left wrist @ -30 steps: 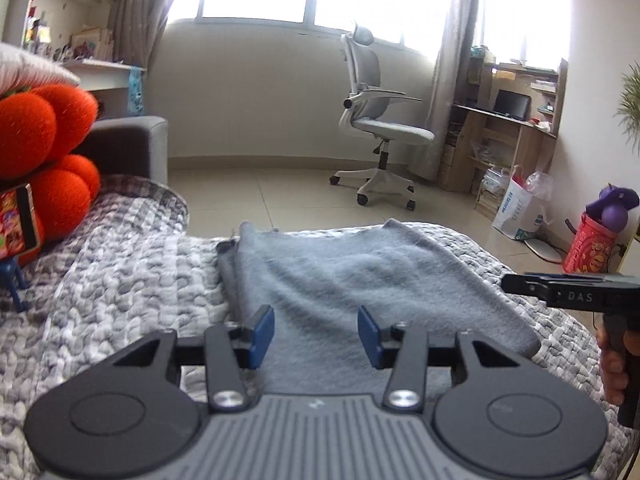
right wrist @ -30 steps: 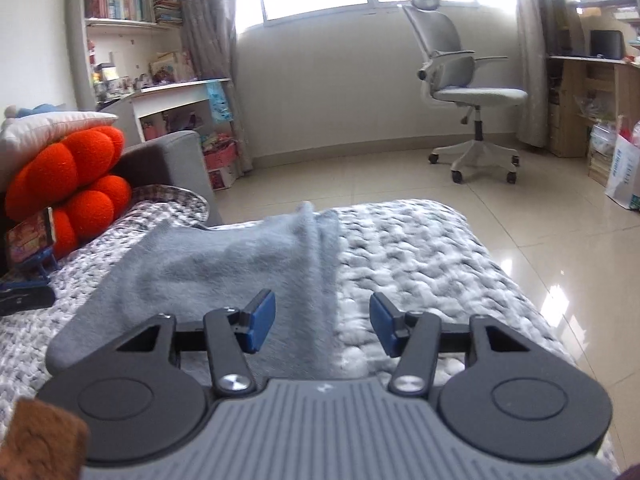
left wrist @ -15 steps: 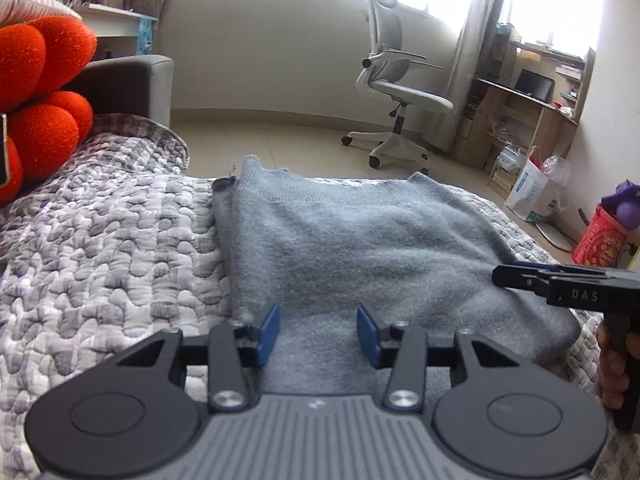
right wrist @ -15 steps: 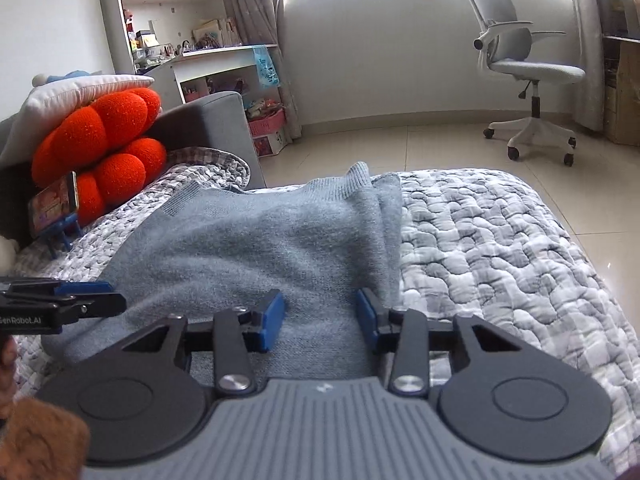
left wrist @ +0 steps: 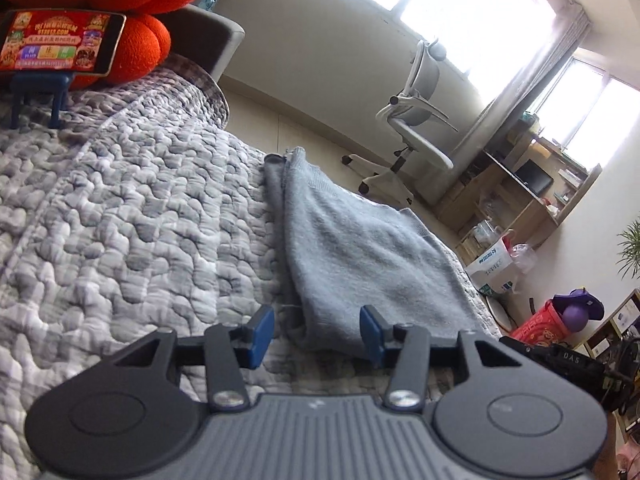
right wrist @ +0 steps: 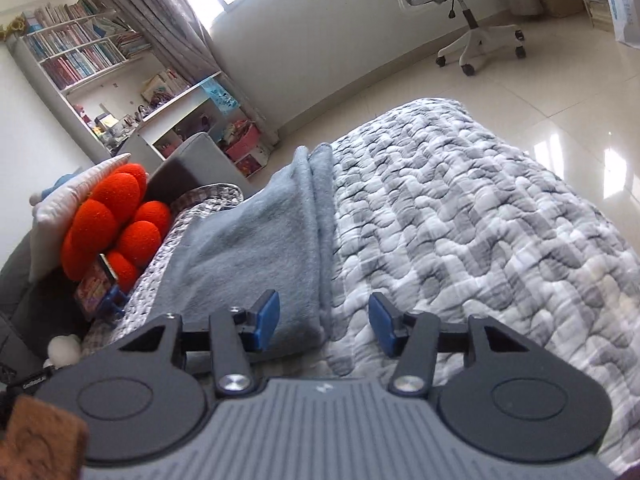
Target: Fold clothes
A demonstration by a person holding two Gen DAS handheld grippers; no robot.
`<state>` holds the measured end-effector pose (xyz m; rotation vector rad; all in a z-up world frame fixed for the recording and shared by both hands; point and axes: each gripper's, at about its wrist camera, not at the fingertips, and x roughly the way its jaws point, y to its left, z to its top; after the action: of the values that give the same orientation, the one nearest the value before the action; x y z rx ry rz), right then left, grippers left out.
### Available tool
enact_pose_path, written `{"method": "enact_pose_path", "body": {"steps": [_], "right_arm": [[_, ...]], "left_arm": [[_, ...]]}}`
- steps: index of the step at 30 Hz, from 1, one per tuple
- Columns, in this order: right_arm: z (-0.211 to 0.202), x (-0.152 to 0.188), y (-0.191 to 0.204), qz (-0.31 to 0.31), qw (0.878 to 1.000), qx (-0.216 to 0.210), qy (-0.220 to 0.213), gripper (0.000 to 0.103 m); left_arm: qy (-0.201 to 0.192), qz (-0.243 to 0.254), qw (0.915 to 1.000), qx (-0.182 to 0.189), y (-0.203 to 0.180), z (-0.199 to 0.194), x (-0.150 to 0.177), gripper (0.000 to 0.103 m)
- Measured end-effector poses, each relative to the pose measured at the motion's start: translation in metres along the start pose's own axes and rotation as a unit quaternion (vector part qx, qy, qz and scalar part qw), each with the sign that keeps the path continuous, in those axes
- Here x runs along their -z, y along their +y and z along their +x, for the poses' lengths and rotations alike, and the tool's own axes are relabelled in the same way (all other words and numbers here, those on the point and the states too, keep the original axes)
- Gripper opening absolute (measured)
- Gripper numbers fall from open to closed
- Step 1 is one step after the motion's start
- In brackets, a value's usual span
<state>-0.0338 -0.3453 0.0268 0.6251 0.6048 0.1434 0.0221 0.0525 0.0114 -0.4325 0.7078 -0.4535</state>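
Observation:
A grey knitted garment (left wrist: 360, 256) lies folded flat on the grey-and-white quilt (left wrist: 140, 220). My left gripper (left wrist: 316, 334) is open, low over the quilt, its jaws straddling the garment's near left corner. My right gripper (right wrist: 324, 324) is open, its jaws straddling the garment's (right wrist: 256, 256) near right edge, where the folded layers stack. Neither holds cloth. The right gripper's body shows at the lower right in the left wrist view (left wrist: 560, 360).
An orange plush cushion (left wrist: 120, 0) and a phone on a blue stand (left wrist: 60, 44) sit at the quilt's left end. A grey office chair (left wrist: 416, 96) stands on the tiled floor (right wrist: 520, 80) beyond. A bookshelf (right wrist: 80, 56) and desk line the walls.
Both grippers have dropped low and tilted, moving outward from over the garment's middle to its near corners. Their jaws have opened wider.

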Motion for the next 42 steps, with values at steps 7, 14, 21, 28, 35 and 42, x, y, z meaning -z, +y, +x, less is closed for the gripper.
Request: {"method": "enact_pose_path", "body": {"steps": [7, 14, 21, 28, 35, 42], "right_arm": [[0.007, 0.005, 0.001, 0.055, 0.998, -0.013, 0.013, 0.054], [0.008, 0.004, -0.001, 0.087, 0.996, 0.000, 0.007, 0.045], [0.009, 0.009, -0.002, 0.097, 0.995, 0.022, -0.001, 0.014], [-0.011, 0.007, 0.002, 0.095, 0.995, 0.000, -0.012, 0.011], [-0.051, 0.021, 0.013, 0.076, 0.997, -0.019, 0.010, 0.011], [-0.086, 0.045, 0.029, 0.049, 0.998, -0.023, 0.030, 0.011]], "left_arm": [[0.041, -0.008, 0.9991, -0.002, -0.010, 0.033, 0.003, 0.052], [0.041, -0.007, 0.9983, -0.040, -0.014, 0.042, 0.003, 0.030], [0.044, -0.022, 0.9973, -0.054, -0.018, 0.040, 0.005, 0.017], [0.033, 0.001, 0.9981, -0.052, -0.028, 0.013, 0.001, 0.013], [0.062, 0.059, 0.9954, -0.043, -0.046, -0.034, 0.020, 0.013], [0.087, 0.066, 0.9932, -0.042, -0.042, -0.061, 0.045, 0.013]]}}
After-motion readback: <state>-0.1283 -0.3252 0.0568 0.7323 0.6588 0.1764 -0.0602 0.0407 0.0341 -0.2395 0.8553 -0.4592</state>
